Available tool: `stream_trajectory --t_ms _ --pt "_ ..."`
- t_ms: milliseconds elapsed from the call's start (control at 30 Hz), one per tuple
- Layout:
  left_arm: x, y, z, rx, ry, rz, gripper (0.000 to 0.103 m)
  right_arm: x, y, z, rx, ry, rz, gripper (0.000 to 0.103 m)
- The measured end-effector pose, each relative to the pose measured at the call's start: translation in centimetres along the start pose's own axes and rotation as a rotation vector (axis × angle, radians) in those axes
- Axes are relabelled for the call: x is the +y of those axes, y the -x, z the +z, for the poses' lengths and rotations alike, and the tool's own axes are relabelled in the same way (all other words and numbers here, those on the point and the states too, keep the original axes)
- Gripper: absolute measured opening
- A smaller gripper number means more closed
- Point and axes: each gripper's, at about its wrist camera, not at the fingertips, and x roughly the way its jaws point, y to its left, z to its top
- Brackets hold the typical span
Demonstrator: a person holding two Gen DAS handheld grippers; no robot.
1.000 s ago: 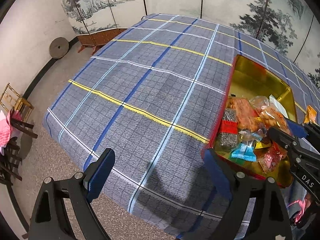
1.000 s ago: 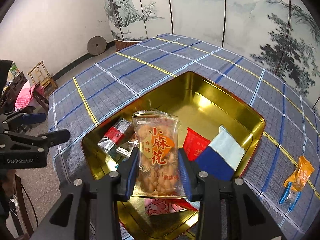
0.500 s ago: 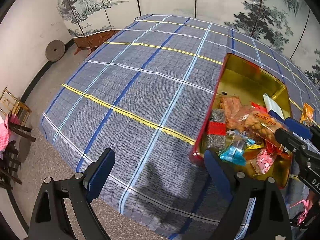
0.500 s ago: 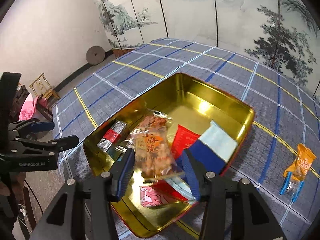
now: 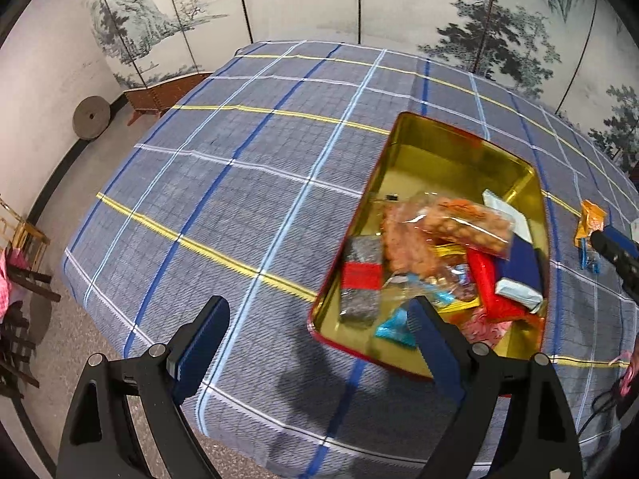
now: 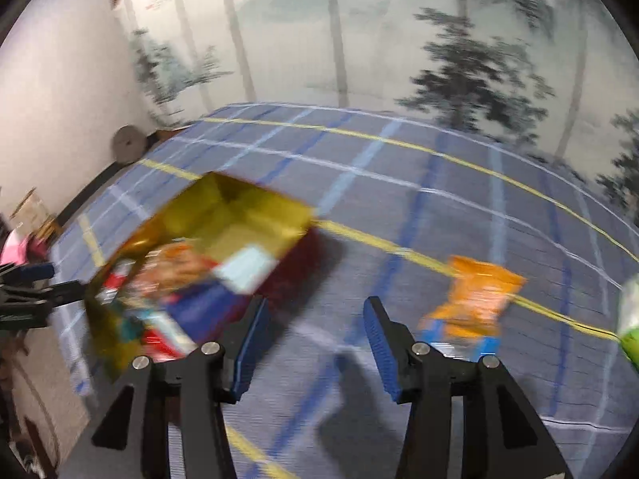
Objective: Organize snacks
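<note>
A gold tin with a red outer wall [image 5: 451,135] sits on the plaid tablecloth and holds several snack packets. A clear bag of fried dough twists [image 5: 463,223] lies on top of the pile. My left gripper [image 5: 315,331] is open and empty, hovering near the tin's near-left corner. My right gripper [image 6: 313,331] is open and empty over bare cloth, between the tin [image 6: 223,215] and an orange and blue snack packet [image 6: 475,299] lying to its right. That packet also shows in the left wrist view [image 5: 589,223]. The right wrist view is motion-blurred.
The blue plaid cloth [image 5: 247,183] covers the table, with its front edge close below my left gripper. A painted folding screen [image 5: 359,0] stands behind. A green object [image 6: 631,319] sits at the far right. A round stone [image 5: 91,116] and chairs stand on the floor at left.
My right gripper opened and let go of the dough twist bag, which now lies in the tin. It then swung right, toward the orange packet. My left gripper drifted slightly.
</note>
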Motion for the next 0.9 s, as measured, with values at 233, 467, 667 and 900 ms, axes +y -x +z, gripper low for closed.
stream_trajectory --t_ms 233,467,667,900 --pt "-2.1 0.1 0.9 -0.003 -0.033 -0.015 0.089 -7.0 -1.5 -0.3 0.037 -0.104 -0.11 0.055" --pt "-4.3 -0.1 1.9 0.002 -0.065 -0.022 0.089 -8.8 -4.3 0.3 0.073 -0.14 -0.111 0.055" --pt "-7.2 0.0 2.6 -0.001 -0.118 -0.039 0.089 -9.4 -6.6 0.3 0.089 -0.151 -0.111 0.055" --pt "-12.1 0.2 3.1 -0.009 -0.212 -0.088 0.089 -11.0 -6.9 0.2 0.068 -0.165 -0.096 0.045"
